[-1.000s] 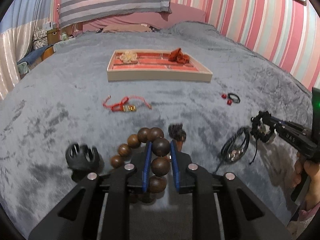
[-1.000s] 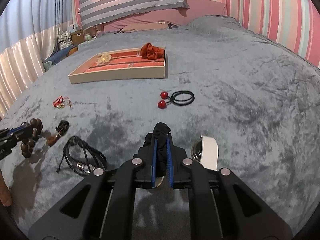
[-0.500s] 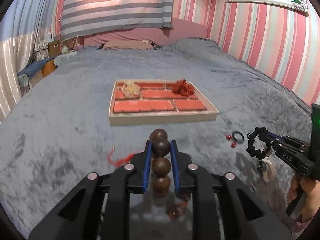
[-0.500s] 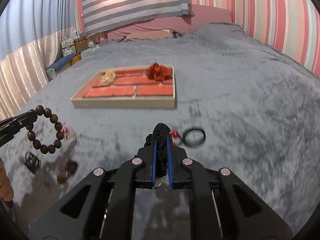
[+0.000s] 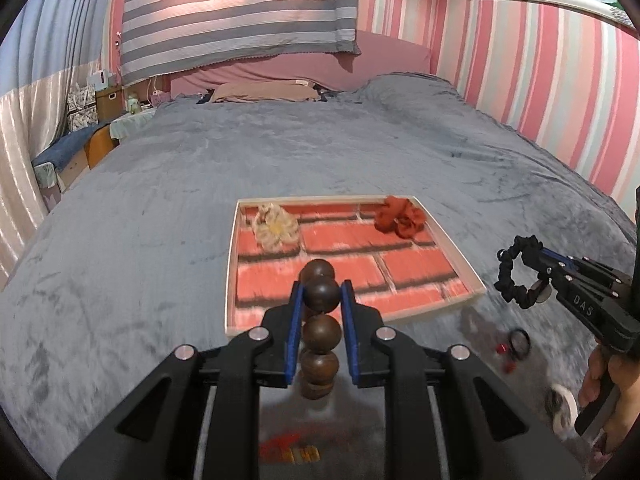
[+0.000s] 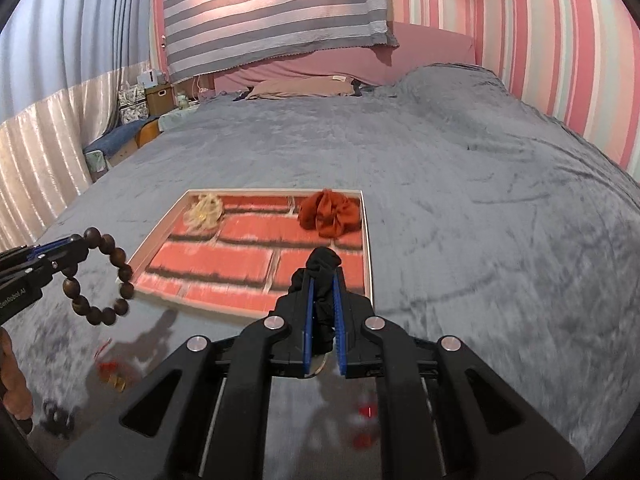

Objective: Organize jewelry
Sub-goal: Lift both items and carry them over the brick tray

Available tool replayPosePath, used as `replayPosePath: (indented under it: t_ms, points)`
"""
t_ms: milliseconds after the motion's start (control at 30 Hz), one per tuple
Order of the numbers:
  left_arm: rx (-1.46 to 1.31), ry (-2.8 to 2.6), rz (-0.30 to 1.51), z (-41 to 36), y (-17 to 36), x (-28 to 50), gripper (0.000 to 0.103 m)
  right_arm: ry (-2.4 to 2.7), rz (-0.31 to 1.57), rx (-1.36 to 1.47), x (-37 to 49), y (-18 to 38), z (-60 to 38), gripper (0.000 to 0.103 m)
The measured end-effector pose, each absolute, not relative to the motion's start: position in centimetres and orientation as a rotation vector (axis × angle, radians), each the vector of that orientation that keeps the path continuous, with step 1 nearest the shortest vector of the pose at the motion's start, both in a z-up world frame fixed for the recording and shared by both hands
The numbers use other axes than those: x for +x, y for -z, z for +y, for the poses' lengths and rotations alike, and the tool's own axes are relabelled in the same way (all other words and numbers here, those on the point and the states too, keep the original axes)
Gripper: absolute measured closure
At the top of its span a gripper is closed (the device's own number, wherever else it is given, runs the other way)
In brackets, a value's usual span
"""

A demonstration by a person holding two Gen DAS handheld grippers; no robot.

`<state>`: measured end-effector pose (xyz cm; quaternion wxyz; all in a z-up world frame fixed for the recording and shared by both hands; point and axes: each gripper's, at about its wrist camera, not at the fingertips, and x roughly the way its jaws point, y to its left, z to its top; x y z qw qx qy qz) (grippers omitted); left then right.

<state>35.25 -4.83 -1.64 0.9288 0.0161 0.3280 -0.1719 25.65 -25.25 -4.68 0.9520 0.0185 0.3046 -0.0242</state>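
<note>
The left gripper [image 5: 320,300] is pinching a wooden bead bracelet [image 5: 321,330], its blue pads pressed on one dark bead while the other beads hang in a loop below, as the right wrist view shows. The right gripper [image 6: 323,300] is closed tightly on a black scrunchie [image 6: 322,280], which also hangs as a small ring under the fingers.

The tray [image 5: 460,258], with a red brick pattern inside and a pale rim, lies on the grey bedspread [image 5: 160,200] straight ahead of both grippers and lower than them. Its long side runs across the view. The left gripper looks to be over the near rim around the middle, and the right gripper near the right corner, so each hand seems about equally close. A cream flower piece [image 5: 276,230] sits at the far left of the tray and a red scrunchie [image 5: 400,222] at the far right; the near bricks look free.

On the right gripper's body the letters "DAS" can be read; on the left one, something like "SenRobot AI", partly cut.
</note>
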Motion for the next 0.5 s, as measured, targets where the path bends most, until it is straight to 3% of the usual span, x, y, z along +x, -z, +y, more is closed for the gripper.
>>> replayPosePath:
  t_ms: [500]
  points:
    - [0.082, 0.281, 0.785, -7.1, 6.3, 48.8, 0.084, 0.081, 0.704, 0.028, 38.8, 7.8, -26.4, 0.093]
